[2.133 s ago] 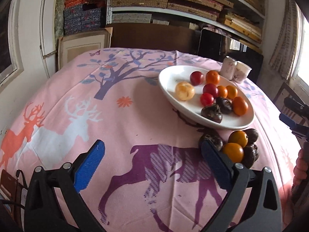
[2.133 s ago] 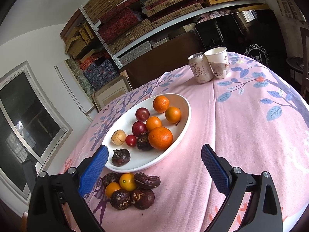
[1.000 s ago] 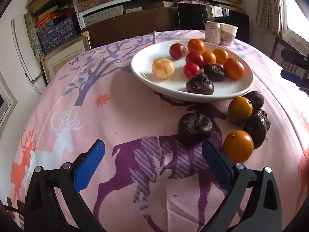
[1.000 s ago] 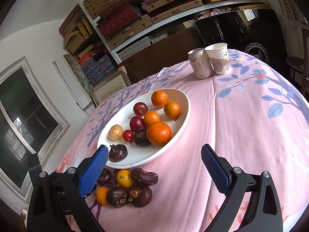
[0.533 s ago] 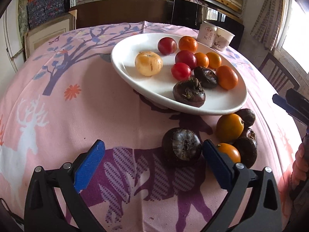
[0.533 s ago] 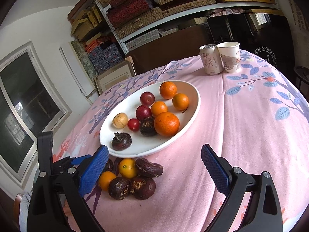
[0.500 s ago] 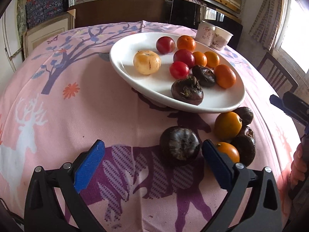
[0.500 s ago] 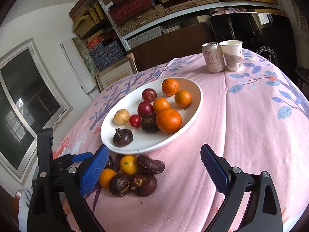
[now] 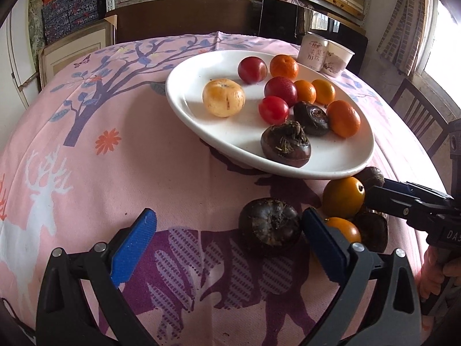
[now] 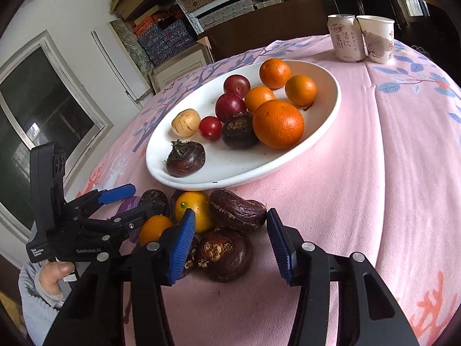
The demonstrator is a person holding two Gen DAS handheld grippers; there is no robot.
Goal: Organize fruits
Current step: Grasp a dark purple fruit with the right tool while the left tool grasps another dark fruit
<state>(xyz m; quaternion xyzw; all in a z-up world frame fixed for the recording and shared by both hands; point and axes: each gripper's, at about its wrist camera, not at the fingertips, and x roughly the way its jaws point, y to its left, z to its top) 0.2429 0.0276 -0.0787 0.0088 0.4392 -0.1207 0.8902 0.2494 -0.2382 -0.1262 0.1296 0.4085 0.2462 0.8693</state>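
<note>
A white oval plate [image 9: 340,167] [image 10: 325,115] holds oranges, red plums, a yellow fruit and two dark water chestnuts. Loose fruit lies on the cloth beside its near rim. My left gripper [image 9: 227,239] is open, with a dark water chestnut [image 9: 269,226] just inside its right finger. Two small oranges [image 9: 343,197] lie to the right of it. My right gripper [image 10: 230,242] is open, narrowed around a large dark chestnut [image 10: 224,255]. An orange fruit [image 10: 194,206] and a wrinkled dark fruit [image 10: 236,209] lie just beyond it.
A drink can [image 10: 345,39] and a paper cup [image 10: 377,39] stand at the table's far side. A pink patterned cloth [image 9: 115,150] covers the round table. A wooden chair [image 9: 417,118] stands at the right. Shelves of boxes line the back wall.
Both grippers have moved closer to the loose fruit pile. My right gripper's fingers have narrowed and come down around the large dark chestnut. My left gripper stays wide open.
</note>
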